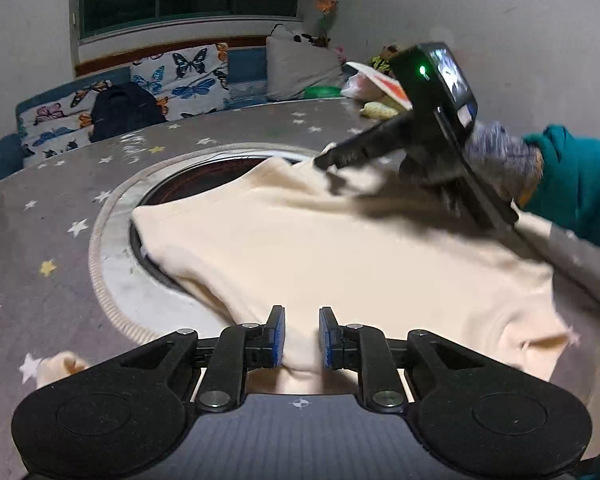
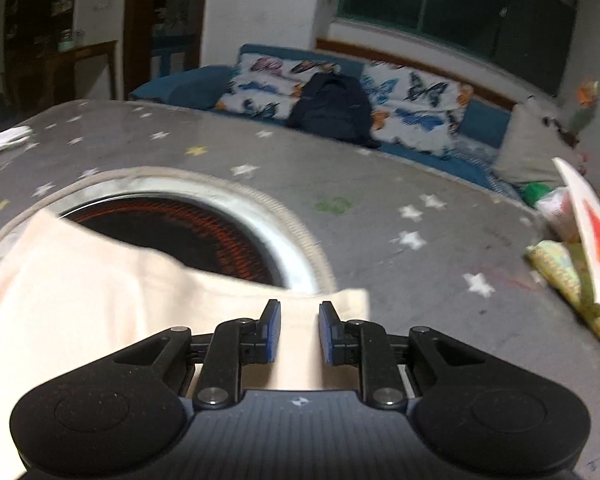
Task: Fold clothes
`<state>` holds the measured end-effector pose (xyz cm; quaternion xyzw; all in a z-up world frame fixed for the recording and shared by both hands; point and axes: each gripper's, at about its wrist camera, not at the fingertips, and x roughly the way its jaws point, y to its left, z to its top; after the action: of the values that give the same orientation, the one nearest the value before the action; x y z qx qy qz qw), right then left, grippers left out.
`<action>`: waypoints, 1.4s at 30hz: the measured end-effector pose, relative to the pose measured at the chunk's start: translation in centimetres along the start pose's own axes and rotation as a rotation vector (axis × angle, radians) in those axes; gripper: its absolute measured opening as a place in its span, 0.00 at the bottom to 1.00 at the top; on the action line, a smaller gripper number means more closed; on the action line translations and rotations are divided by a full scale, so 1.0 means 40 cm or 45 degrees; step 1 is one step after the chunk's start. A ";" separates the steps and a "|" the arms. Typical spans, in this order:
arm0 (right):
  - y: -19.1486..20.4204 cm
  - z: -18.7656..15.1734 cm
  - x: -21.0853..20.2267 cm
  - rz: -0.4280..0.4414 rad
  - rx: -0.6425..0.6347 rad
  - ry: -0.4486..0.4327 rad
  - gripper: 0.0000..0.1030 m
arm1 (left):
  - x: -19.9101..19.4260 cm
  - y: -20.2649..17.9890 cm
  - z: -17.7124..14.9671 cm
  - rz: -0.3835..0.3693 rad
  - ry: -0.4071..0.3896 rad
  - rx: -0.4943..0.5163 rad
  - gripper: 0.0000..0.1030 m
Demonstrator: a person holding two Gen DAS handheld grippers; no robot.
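Observation:
A cream garment (image 1: 324, 248) lies spread on the grey star-patterned tablecloth, partly covering the round heater opening in the table's middle. My left gripper (image 1: 302, 338) has its blue pads close on either side of the garment's near edge, with cloth between them. My right gripper (image 2: 299, 332) also has cloth between its pads, at the garment's far corner (image 2: 324, 304). In the left wrist view the right gripper (image 1: 328, 160) reaches in from the right and holds that far edge slightly lifted.
The round heater opening (image 2: 188, 236) glows red inside a pale ring. A yellow-green cloth (image 2: 568, 276) and a white-orange card (image 2: 592, 236) lie at the table's right. A sofa with butterfly cushions (image 1: 180, 76) and a dark backpack (image 1: 124, 110) stands behind.

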<state>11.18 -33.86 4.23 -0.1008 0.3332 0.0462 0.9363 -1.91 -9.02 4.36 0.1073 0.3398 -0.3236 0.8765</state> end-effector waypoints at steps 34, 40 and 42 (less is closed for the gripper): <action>-0.088 -0.004 -0.010 -0.103 0.171 -0.013 0.21 | -0.023 0.048 -0.028 0.033 -0.004 -0.062 0.25; -0.024 0.016 -0.067 0.140 0.062 -0.062 0.22 | -0.017 0.045 -0.025 0.045 0.000 -0.061 0.26; 0.019 0.018 -0.076 0.231 -0.009 -0.064 0.22 | -0.017 0.044 -0.026 0.045 -0.002 -0.063 0.26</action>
<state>9.15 -33.01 6.59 -0.0721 0.3174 0.1346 0.9359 -1.69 -6.91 3.99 0.0913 0.3450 -0.2997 0.8848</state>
